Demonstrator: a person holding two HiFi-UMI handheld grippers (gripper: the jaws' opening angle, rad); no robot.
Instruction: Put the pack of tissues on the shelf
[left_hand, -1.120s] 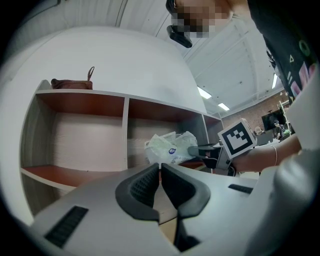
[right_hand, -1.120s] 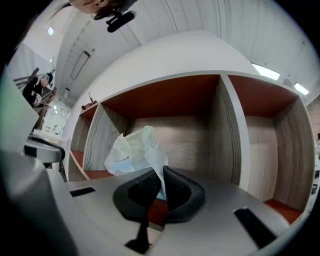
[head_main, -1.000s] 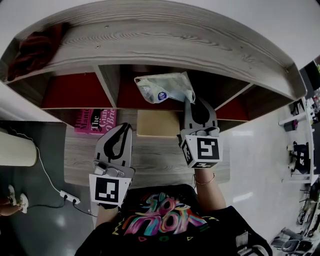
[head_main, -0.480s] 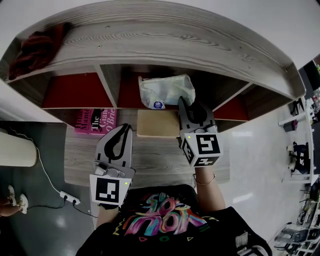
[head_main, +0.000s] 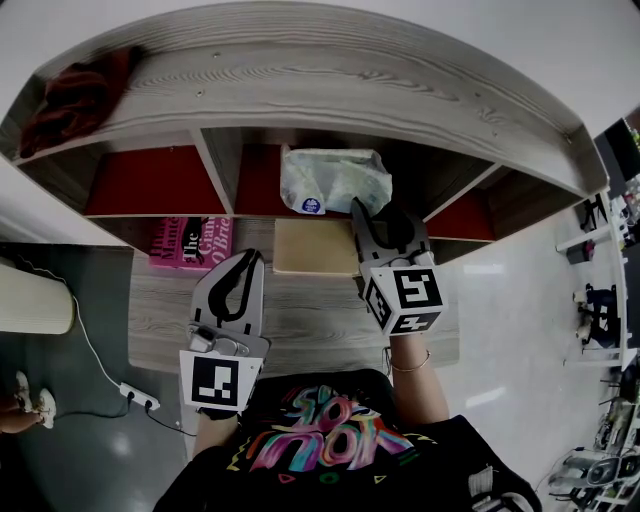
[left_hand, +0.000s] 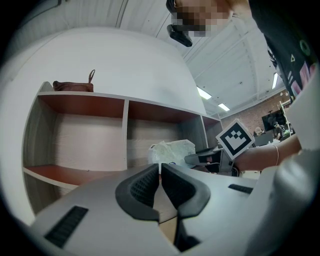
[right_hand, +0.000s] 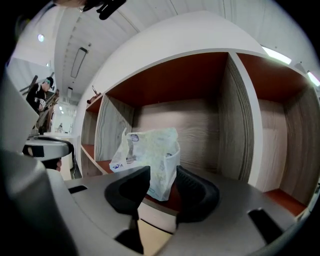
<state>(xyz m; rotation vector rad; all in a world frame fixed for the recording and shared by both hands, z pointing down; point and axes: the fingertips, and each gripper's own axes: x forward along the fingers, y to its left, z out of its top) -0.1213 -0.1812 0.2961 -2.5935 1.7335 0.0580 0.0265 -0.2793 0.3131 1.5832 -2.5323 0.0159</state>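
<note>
Wood-grain boards are forming one shelf (head_main: 330, 95) showing three compartments; one pack of tissues (head_main: 335, 180) is sitting in the middle one, its edge lying loose between the right gripper (head_main: 378, 212) jaws, which have just been opening; the left gripper (head_main: 250, 258) is staying out front, jaws together on nothing

Head view steeply down over the shelf (head_main: 330, 85), both gripper views level and near, sharing its middle compartment (right_hand: 200, 125)

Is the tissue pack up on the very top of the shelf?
No, the pack of tissues is in the middle compartment, under the top board.
</note>
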